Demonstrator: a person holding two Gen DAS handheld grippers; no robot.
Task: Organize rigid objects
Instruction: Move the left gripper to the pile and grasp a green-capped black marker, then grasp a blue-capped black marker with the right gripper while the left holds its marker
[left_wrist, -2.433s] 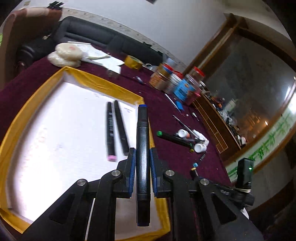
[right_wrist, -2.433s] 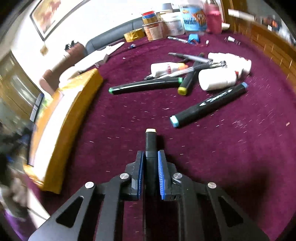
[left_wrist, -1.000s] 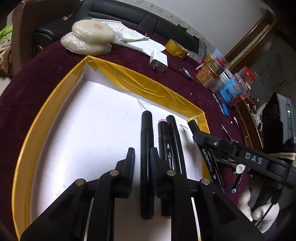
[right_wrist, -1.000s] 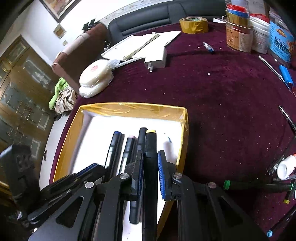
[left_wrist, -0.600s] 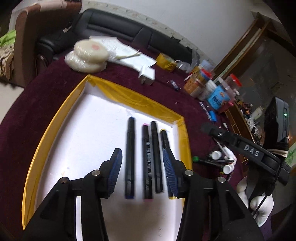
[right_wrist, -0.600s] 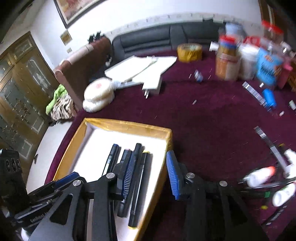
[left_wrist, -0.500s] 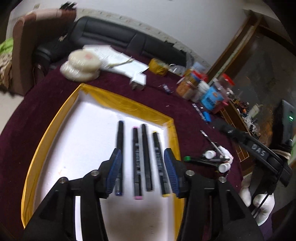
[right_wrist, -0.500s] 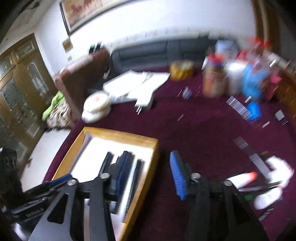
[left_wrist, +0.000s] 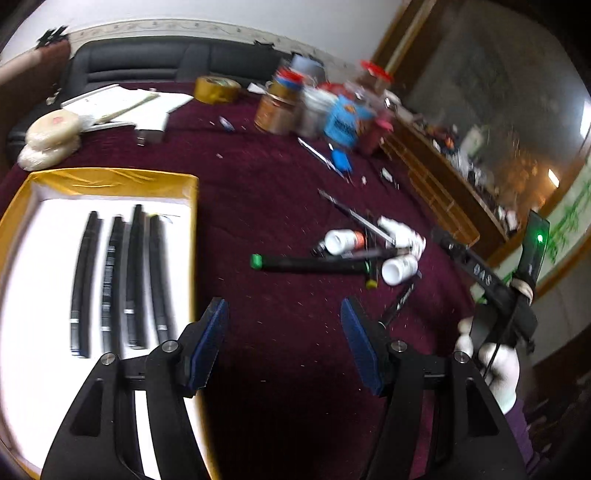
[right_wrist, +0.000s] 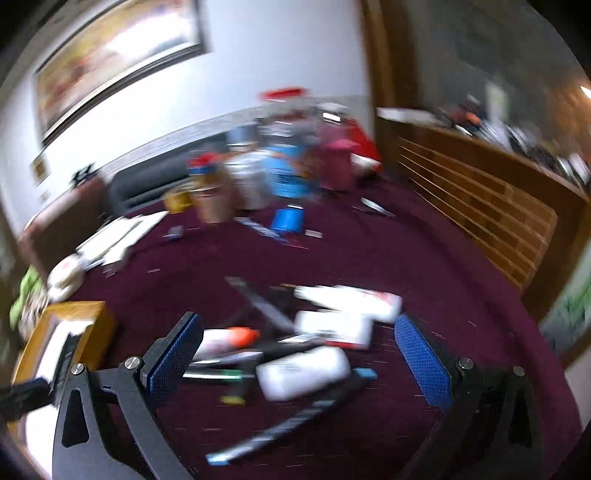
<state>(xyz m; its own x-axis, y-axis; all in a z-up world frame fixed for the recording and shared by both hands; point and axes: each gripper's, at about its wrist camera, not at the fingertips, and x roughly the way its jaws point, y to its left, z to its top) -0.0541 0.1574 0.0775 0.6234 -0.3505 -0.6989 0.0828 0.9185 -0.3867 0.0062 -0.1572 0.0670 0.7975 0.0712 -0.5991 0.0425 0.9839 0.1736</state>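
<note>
Since both claws have let go: four dark marker pens (left_wrist: 118, 273) now lie side by side inside the yellow-rimmed white tray (left_wrist: 110, 181), where a moment ago two of them were pinched between the blue pads.
Change: the left claw (left_wrist: 284, 343) and the right claw (right_wrist: 299, 350) have swung off the tray and now face the loose pile on the maroon cloth.
Meaning for the task: four markers are sorted, to my eye; the next fetch looks to be from the pile, which is well apart from the tray on its right side.
Left claw: spread wide, nothing between its pads, hovering just right of the tray's near corner.
Right claw: spread wide and empty too; its own view is badly smeared by motion.
Next thing, left view: the black marker with a green cap (left_wrist: 310, 264) lies flat, crosswise to the claw, between the tray and the white bottles (left_wrist: 397, 267), ahead of the fingertips and not touching them.
Next thing, right view: a black marker with a light blue cap (right_wrist: 280, 428) lies slanted just below the white bottles (right_wrist: 303, 373), between the two pads but lower down on the cloth.
Pile: an orange-necked white bottle (left_wrist: 341, 240) and thin pens are tangled over the green-capped marker's far end, farther from the tray.
Far from the tray: jars and tins (left_wrist: 314, 110) stand at the back.
</note>
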